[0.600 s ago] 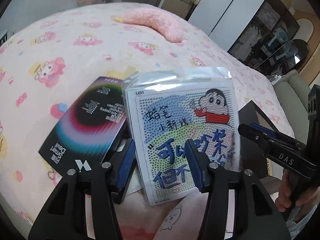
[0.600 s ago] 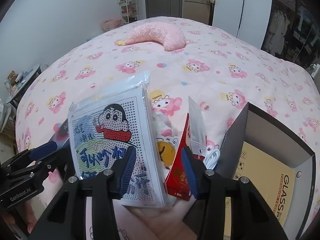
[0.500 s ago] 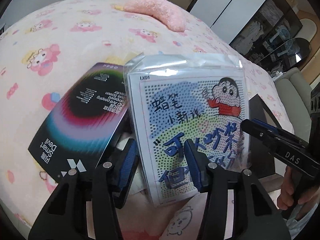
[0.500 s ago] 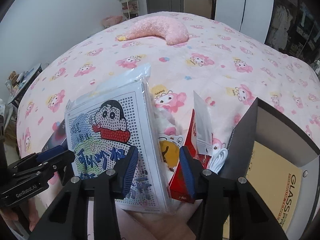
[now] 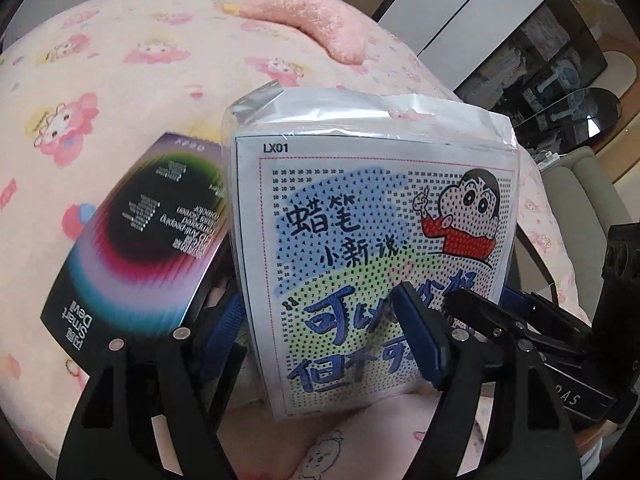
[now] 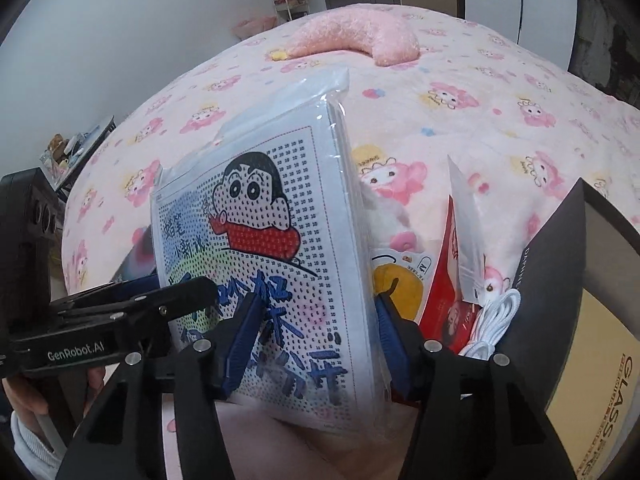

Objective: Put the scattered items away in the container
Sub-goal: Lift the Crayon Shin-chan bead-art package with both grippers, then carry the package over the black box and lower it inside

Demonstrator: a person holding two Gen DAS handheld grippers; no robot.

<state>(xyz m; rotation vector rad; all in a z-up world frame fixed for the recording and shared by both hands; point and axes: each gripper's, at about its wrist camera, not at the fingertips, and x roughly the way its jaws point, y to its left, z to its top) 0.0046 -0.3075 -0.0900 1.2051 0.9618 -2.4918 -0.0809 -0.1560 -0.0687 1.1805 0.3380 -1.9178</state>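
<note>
A clear plastic bag with a cartoon bead-art kit (image 5: 372, 240) stands upright on the pink bedspread; it also shows in the right wrist view (image 6: 264, 248). My left gripper (image 5: 324, 332) is open with its fingers on either side of the bag's lower edge. My right gripper (image 6: 316, 336) is open and straddles the same bag from the other side. A dark iridescent Smart Devil box (image 5: 140, 240) leans left of the bag. The open black cardboard box (image 6: 560, 280) stands at the right.
A red-and-white packet (image 6: 456, 264), a yellow sticker pack (image 6: 400, 280) and a coiled white cable (image 6: 496, 320) lie between the bag and the box. A pink plush pillow (image 6: 352, 36) lies far back on the bed. Wardrobes stand behind.
Both grippers have moved in closer to the bead-art bag, which now fills more of each view. Their fingers now reach around its lower part.
</note>
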